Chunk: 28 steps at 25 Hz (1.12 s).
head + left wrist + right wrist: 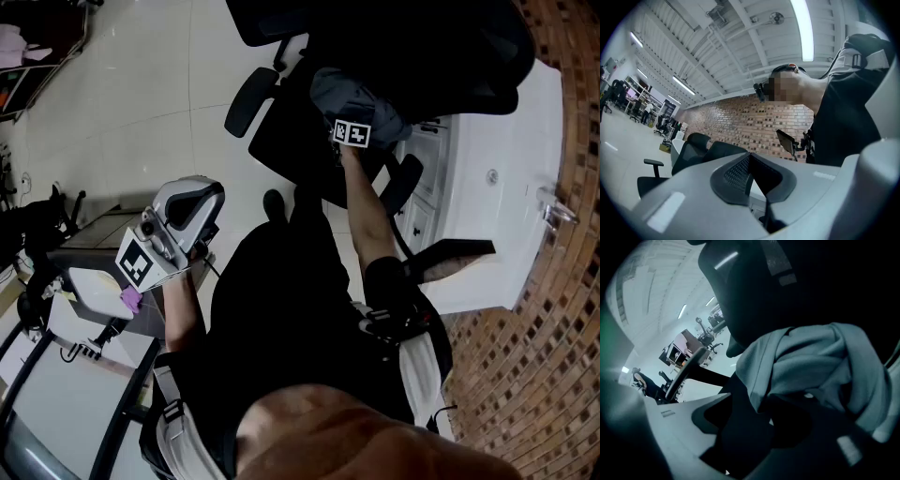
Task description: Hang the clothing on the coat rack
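This is a large open office or lab hall. At the top of the head view, black office chairs [281,112] stand on a pale glossy floor [141,94] beside a white cabinet [487,187]. The left gripper view shows long ceiling strip lights [802,28] and bare beams [740,28] above. A brick wall [750,124] runs across mid-frame, with crowded desks [635,96] at far left.

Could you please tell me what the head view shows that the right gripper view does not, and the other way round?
Only the head view shows the left gripper, held out to the person's side, and the white drawer cabinet against the brick wall. Only the right gripper view shows that the jaws of the right gripper stand apart, facing the cloth, and it shows the ceiling strip lights. Both show the crumpled grey-blue garment lying on the black office chair.
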Tool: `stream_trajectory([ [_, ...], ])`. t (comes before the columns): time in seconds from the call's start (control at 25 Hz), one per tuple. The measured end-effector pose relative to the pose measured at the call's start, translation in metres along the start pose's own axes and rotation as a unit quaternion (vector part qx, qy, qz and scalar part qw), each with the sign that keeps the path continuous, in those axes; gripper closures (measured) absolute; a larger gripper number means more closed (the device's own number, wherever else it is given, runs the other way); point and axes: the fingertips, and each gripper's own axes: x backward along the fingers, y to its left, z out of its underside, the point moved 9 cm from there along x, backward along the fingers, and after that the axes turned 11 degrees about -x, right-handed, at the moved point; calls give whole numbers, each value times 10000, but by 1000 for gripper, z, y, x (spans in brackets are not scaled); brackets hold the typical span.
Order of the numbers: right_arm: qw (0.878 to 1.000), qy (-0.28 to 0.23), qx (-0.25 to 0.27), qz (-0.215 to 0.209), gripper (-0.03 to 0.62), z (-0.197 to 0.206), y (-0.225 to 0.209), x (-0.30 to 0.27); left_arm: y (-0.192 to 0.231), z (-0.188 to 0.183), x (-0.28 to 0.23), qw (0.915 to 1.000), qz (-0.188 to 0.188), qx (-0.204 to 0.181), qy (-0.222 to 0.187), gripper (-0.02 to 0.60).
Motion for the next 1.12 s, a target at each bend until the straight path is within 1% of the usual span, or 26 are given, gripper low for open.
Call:
stream_trajectory([
  [0.04,9999,45,40,102,342,-8,-4,-6,2,6,-4,10000,9,10,43,580],
  [0.08,9998,71,67,167,381,-16,-7,-10,4,12,-8,10000,17,13,88,580],
  [0.12,9998,55,67,150,520,-24,-8,-11,7,18,-11,9999,21,4,138,580],
  [0.16,10000,-16,30,19,586,-32,-6,-9,10,24,-14,9998,22,-22,189,580],
  [0.2,9997,-137,-35,-215,588,-38,0,-2,13,30,-17,9997,20,-63,232,580],
  [0.28,9952,-500,-102,-834,588,-48,22,30,20,42,-25,9994,15,-178,306,580],
  [0.36,9835,-920,83,-1552,589,-59,54,83,27,61,-36,9980,91,-237,586,580],
  [0.44,9666,-1170,591,-2202,589,-68,92,145,33,88,-47,9942,298,-180,1022,580],
  [0.52,9500,-1168,1325,-2573,589,-72,130,204,37,117,-58,9860,667,-151,1519,549],
  [0.6,9313,-985,2179,-2747,589,-70,165,256,39,141,-74,9737,1192,-285,1921,453],
  [0.68,9060,-719,3036,-2860,589,-63,194,303,38,155,-93,9586,1871,-652,2044,359],
  [0.72,8929,-591,3396,-2897,588,-59,206,325,35,159,-103,9483,2266,-874,2043,309],
  [0.76,8819,-484,3670,-2920,588,-54,215,343,29,160,-114,9356,2681,-1071,2033,273],
  [0.8,8739,-403,3865,-2922,588,-50,222,359,21,159,-124,9206,3111,-1232,2012,244],
  [0.84,8687,-360,3995,-2907,588,-45,229,372,11,158,-133,9033,3558,-1363,1971,236],
  [0.88,8660,-371,4057,-2898,589,-41,236,383,0,156,-141,8836,4011,-1472,1914,236],
  [0.92,8659,-442,4047,-2906,588,-37,243,394,-12,155,-148,8629,4431,-1572,1856,236],
  [0.96,8676,-552,3986,-2920,588,-35,249,404,-21,154,-152,8442,4754,-1686,1814,236],
  [1.0,8696,-660,3925,-2921,589,-36,255,413,-27,151,-156,8318,4935,-1809,1783,299],
  [1.04,8712,-750,3891,-2897,588,-37,259,420,-28,146,-159,8285,4975,-1899,1732,446],
  [1.08,8726,-841,3873,-2855,588,-39,262,427,-27,140,-161,8331,4920,-1918,1646,568],
  [1.12,8740,-952,3854,-2803,588,-40,264,433,-24,133,-161,8417,4823,-1872,1545,568],
])
